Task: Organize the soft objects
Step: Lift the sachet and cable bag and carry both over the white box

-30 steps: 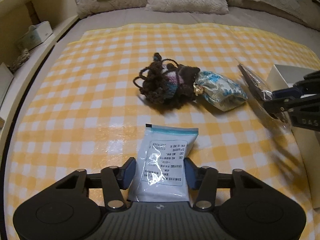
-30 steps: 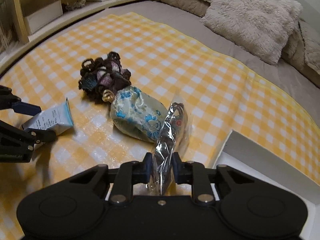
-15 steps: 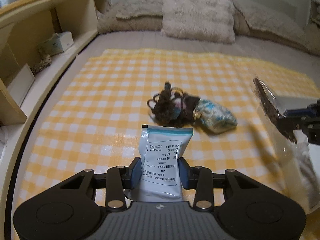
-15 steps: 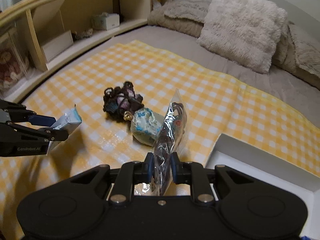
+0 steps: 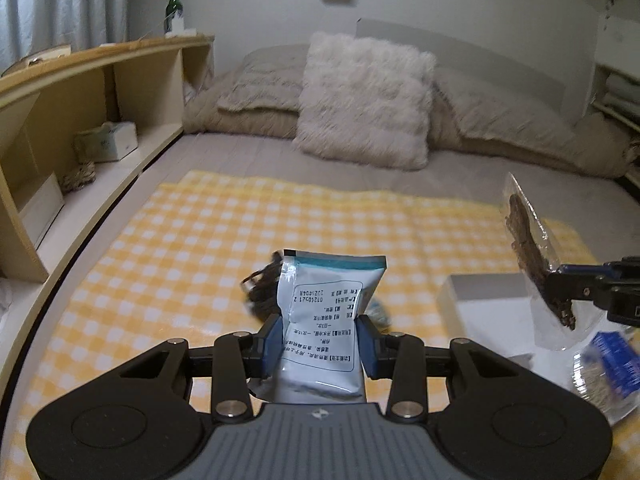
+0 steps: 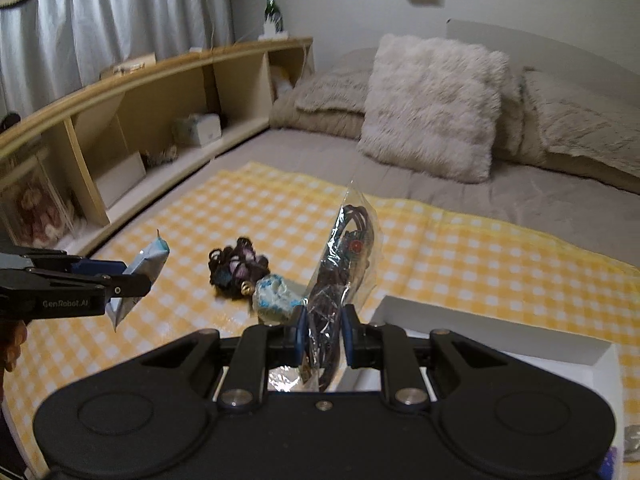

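My left gripper [image 5: 320,344] is shut on a white packet with a teal top edge [image 5: 324,320] and holds it upright above the yellow checked cloth [image 5: 200,248]. It also shows in the right wrist view [image 6: 140,276]. My right gripper [image 6: 323,332] is shut on a clear plastic bag of dark cords [image 6: 344,256], held upright over the near edge of a white box [image 6: 500,336]. That bag shows at the right of the left wrist view [image 5: 528,248]. A brown yarn bundle [image 6: 236,266] and a blue floral pouch [image 6: 276,296] lie on the cloth.
The white box [image 5: 488,300] sits at the cloth's right side with a clear bag with a blue label [image 5: 604,376] in it. A wooden shelf unit [image 6: 120,128] runs along the left. Fluffy pillows [image 6: 432,104] lie at the bed's head.
Both grippers have risen well above the cloth with their loads and tilted up, so the room and pillows come into view. The right gripper has moved toward the white box.
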A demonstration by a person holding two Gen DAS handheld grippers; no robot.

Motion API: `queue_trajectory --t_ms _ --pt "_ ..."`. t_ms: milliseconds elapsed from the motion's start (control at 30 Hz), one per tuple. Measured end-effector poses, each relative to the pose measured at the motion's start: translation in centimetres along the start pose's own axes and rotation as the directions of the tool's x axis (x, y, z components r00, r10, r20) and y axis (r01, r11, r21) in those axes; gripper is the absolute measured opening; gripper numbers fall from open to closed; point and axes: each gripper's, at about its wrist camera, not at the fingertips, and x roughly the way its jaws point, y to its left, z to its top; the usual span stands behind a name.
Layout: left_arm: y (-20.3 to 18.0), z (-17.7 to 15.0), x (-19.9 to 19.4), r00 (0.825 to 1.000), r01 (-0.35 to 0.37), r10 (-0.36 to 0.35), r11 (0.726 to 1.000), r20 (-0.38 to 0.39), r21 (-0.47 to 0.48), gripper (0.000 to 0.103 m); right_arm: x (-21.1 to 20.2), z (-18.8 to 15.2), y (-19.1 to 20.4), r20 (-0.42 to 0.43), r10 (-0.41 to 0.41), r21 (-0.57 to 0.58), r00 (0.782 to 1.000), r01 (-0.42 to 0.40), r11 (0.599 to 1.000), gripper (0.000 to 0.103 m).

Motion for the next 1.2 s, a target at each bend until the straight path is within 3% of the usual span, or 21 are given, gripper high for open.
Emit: queue_trajectory --t_ms 300,600,833,967,1100,1200 --pt "-4.4 0.5 -2.0 0.994 0.095 -0.096 0.995 0.055 0.022 0.041 -5.0 -1.1 -3.2 0.073 -0.013 0.065 0.997 0.009 0.998 0.019" --pt "-8.3 0.6 -1.0 0.984 0.164 -0.167 0.985 0.058 0.053 0.041 -7.8 -2.8 -7.6 0.081 -0.075 0.158 0.994 0.061 0.986 0.019" --pt "-11.6 0.9 1.3 0.975 0.215 -0.219 0.973 0.033 0.088 0.041 -8.3 -4.2 -12.1 0.055 -0.172 0.258 0.983 0.153 0.954 0.019" --pt "-13.6 0.8 3.2 0.968 0.247 -0.251 0.961 0.010 0.126 0.041 -8.1 -5.1 -15.0 0.025 -0.223 0.345 0.975 0.200 0.917 0.020" --pt "-15.5 0.5 5.0 0.964 0.265 -0.266 0.947 -0.022 0.180 0.042 -6.9 -5.9 -16.2 -0.022 -0.217 0.364 0.976 0.210 0.907 0.020" --pt "-16.5 0.5 6.6 0.959 0.283 -0.280 0.939 -0.047 0.193 0.042 -5.7 -6.5 -16.0 -0.070 -0.169 0.353 0.983 0.183 0.918 0.020"
